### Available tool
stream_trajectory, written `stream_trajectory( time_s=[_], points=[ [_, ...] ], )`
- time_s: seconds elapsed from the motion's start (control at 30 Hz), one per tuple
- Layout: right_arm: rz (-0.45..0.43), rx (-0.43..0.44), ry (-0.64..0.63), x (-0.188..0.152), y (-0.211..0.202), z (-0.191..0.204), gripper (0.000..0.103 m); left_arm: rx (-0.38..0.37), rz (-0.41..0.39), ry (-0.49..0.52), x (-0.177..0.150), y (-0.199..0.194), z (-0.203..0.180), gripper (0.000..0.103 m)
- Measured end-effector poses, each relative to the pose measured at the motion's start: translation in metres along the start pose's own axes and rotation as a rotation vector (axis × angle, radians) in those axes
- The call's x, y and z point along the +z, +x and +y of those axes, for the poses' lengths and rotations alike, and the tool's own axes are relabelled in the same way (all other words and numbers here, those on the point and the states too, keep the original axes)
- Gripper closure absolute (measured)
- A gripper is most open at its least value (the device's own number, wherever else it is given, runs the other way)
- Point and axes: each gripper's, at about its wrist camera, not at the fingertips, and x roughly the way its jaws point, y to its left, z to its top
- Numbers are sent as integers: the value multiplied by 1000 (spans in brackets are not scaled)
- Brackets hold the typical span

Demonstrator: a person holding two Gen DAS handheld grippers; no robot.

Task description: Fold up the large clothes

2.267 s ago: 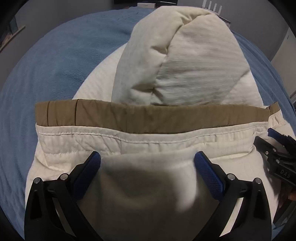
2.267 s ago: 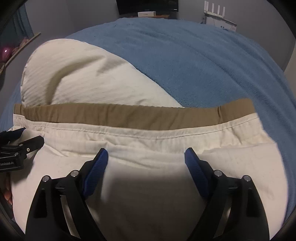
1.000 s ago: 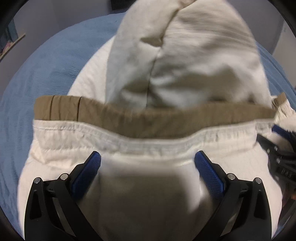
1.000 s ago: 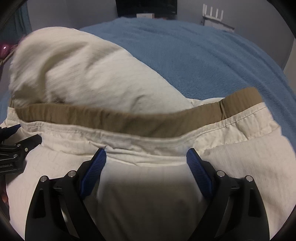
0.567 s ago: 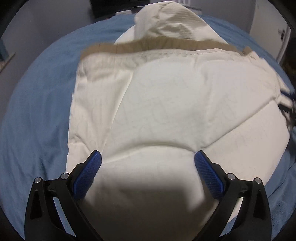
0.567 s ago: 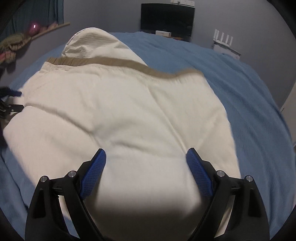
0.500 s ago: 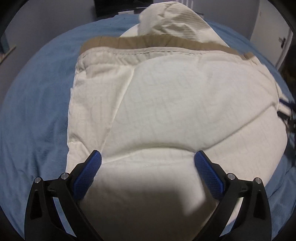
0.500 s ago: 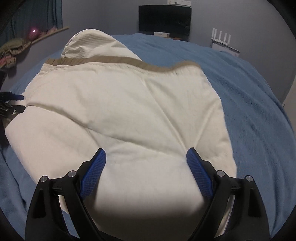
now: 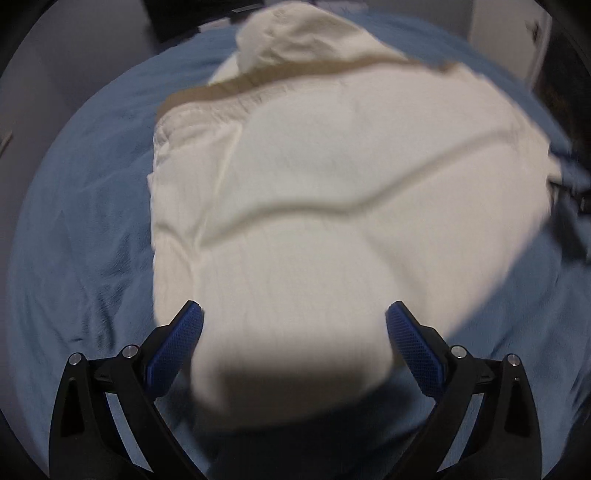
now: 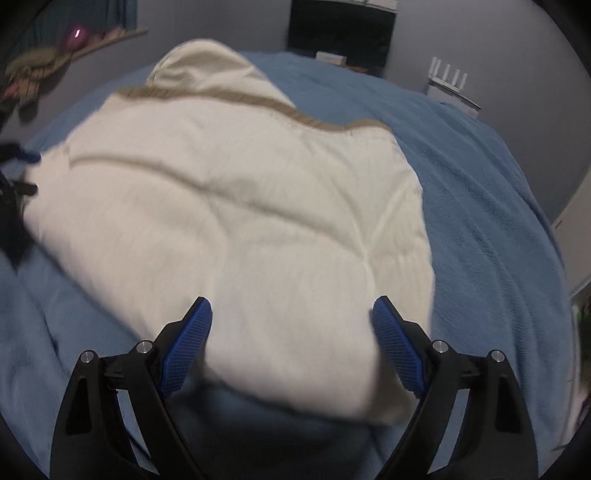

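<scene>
A cream hooded garment with a tan hem band lies folded on the blue bed; its hood pokes out at the far end. It also shows in the right wrist view, tan band across the far edge. My left gripper is open and empty above the near left edge of the fold. My right gripper is open and empty above the near right edge. Each gripper shows blurred at the other view's edge.
The blue bedspread surrounds the garment on all sides. A dark screen and a white router stand beyond the bed's far side. A cluttered shelf is at the far left.
Both grippers have pulled back toward the near edge of the folded garment. The tan band and hood now sit far from the fingers. The view is blurred by motion.
</scene>
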Motion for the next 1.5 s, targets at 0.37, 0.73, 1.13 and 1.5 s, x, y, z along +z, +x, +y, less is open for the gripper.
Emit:
stream_trajectory(
  time_s=[0.37, 0.73, 1.13, 1.5],
  points=[
    [79, 2, 138, -16, 19, -20, 10, -1, 28, -12, -7, 22, -6, 5],
    [-55, 101, 346, 34, 8, -94, 10, 32, -217, -207, 19, -24, 68, 7],
    [39, 210, 464, 81, 95, -140, 14, -196, -160, -418, 52, 55, 143, 23],
    [90, 501, 601, 63, 132, -159, 19, -464, -193, -448, 39, 82, 166, 41]
  ],
)
